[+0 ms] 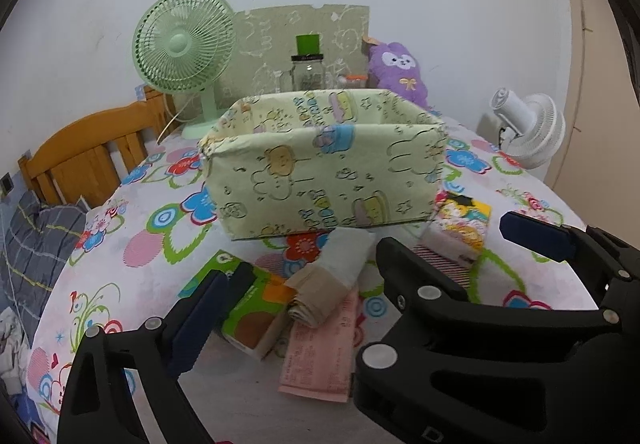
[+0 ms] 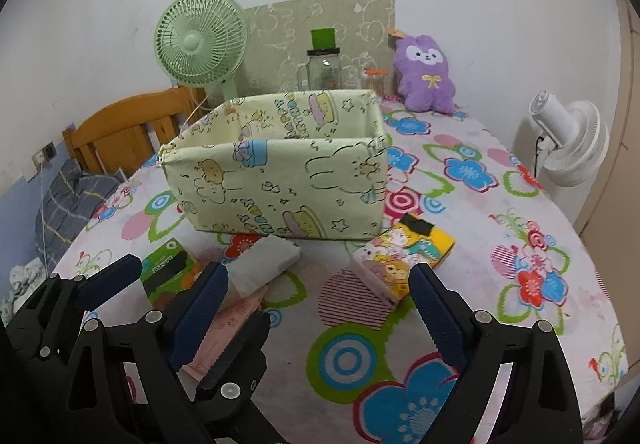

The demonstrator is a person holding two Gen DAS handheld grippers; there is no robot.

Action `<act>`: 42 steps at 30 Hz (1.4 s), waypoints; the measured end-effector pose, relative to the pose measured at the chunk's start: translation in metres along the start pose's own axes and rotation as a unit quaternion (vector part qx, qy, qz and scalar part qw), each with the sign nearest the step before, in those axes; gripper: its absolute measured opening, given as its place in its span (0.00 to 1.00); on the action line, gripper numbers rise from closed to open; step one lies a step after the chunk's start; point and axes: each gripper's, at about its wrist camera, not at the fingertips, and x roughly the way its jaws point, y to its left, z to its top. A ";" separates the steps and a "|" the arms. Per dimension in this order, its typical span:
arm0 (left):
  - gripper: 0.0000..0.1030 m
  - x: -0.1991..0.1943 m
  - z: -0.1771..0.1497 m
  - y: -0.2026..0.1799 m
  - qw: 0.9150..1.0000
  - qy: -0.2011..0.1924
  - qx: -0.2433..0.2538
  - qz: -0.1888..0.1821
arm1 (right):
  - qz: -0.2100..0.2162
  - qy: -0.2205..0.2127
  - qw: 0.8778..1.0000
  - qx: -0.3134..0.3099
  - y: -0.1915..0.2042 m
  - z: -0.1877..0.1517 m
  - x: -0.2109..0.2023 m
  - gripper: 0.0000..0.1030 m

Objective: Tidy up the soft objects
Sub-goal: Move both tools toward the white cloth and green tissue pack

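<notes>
A pale green cartoon-print box stands open-topped in the middle of the flowered table. In front of it lie soft packs: a green tissue pack, a white and beige folded pack, a pink pack and a yellow cartoon pack. My left gripper hangs open over the green, white and pink packs without touching them. My right gripper is open wide just beside it, the yellow pack near its right finger. The two grippers overlap. A purple plush sits at the back.
A green fan, a glass jar and a cardboard sheet stand behind the box. A white fan is at the table's right edge, a wooden chair at its left. Bare cloth lies to the right.
</notes>
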 end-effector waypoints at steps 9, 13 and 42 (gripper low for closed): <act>0.93 0.017 -0.002 0.019 0.999 0.013 -0.003 0.042 | 0.018 0.026 1.000 0.002 0.010 0.003 0.023 0.85; 0.93 0.025 -0.002 0.030 0.998 0.023 -0.012 0.049 | 0.021 0.034 0.999 -0.005 0.018 0.005 0.033 0.85; 0.95 0.048 -0.001 0.042 0.998 0.058 -0.013 0.029 | 0.005 0.079 0.997 -0.010 0.032 0.014 0.081 0.32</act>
